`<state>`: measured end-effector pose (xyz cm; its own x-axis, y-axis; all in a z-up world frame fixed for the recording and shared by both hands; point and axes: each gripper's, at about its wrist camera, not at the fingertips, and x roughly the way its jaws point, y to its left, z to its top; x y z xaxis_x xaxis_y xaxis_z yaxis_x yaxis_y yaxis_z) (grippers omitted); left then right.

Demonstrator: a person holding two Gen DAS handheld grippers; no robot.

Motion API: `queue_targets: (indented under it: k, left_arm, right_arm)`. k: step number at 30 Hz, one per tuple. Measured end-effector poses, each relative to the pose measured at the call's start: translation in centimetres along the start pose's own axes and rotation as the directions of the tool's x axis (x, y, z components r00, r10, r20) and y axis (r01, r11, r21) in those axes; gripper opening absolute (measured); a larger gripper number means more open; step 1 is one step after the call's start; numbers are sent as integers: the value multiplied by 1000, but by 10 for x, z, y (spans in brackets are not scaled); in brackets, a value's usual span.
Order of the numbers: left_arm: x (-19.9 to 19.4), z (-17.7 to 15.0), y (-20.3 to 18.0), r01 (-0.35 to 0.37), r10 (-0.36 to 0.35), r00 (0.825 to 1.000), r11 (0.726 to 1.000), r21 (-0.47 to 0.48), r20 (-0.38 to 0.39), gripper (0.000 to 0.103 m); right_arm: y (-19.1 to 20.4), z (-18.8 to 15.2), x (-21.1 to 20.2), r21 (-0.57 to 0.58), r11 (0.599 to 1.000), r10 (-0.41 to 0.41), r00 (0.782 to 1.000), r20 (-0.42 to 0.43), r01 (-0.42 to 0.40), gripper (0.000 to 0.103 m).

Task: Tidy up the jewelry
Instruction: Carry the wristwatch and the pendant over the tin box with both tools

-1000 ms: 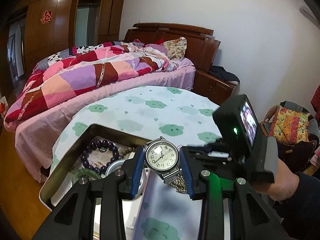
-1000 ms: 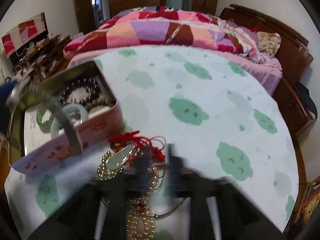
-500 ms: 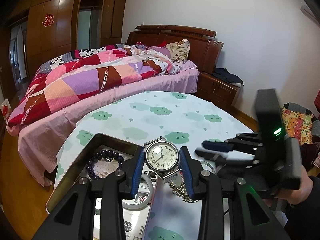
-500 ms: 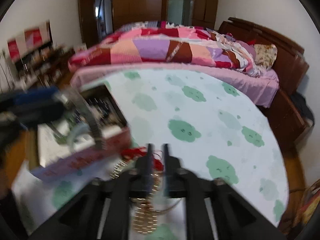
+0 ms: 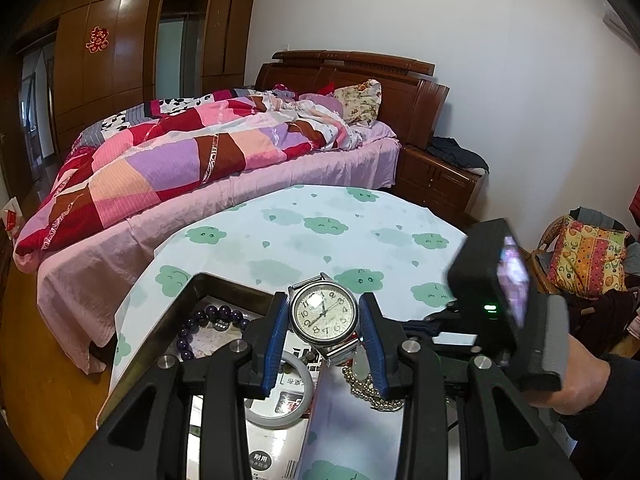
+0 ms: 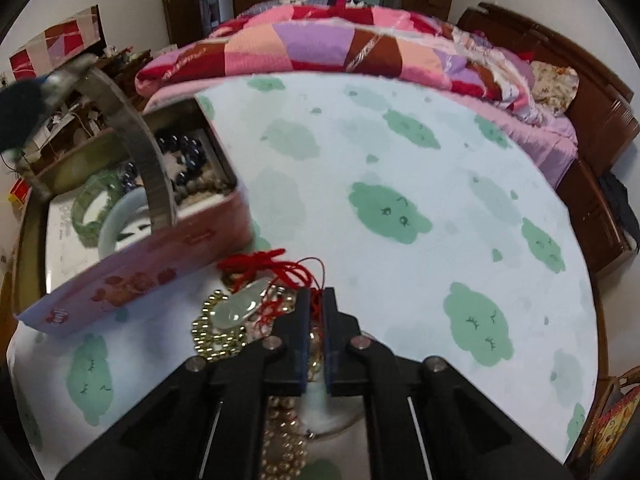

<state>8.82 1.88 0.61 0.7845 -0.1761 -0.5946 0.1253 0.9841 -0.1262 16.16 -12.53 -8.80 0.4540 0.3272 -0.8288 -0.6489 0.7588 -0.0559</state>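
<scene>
1. The table (image 6: 400,152), round and covered by a pale cloth with green cloud prints, carries everything; its near edge is cut off by both gripper bodies, and a bed (image 5: 192,160) lies past its far edge.
2. The tin box (image 6: 132,280), open, with pink sides, sits at the table's left edge in the right wrist view; its left part runs out of frame and is blurred.
3. The left gripper (image 5: 323,320) pinches the watch (image 5: 323,312) by the case between its blue pads, dial facing the camera, above the box's right wall. The metal strap hangs down; its lower end is hidden behind the fingers.
4. The right gripper (image 6: 316,316) is nearly pressed together over the heap just beside the box's near right corner. Red cord (image 6: 280,268) lies between the tips, but I cannot tell if it is gripped.
5. In the box: a pale bangle (image 6: 120,220), partly hidden by the strap, a green bangle (image 6: 96,200), and dark beads (image 6: 184,152) near the far wall.
6. In the heap: a pale jade pendant (image 6: 240,304), gold beads (image 6: 216,332), and pearl strands (image 6: 284,440) mostly hidden under the right gripper.
</scene>
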Motion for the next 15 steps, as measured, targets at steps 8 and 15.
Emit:
queue_targets:
  k: [8, 15]
  left_arm:
    - [-13, 8, 3, -2, 2, 999, 1000, 0, 33, 36]
    - [-25, 11, 7, -7, 7, 998, 1000, 1, 58, 37]
  right_arm:
    - [7, 0, -77, 23, 999, -45, 979, 197, 42, 6]
    - [21, 24, -116, -4, 999, -34, 953, 300, 36, 6]
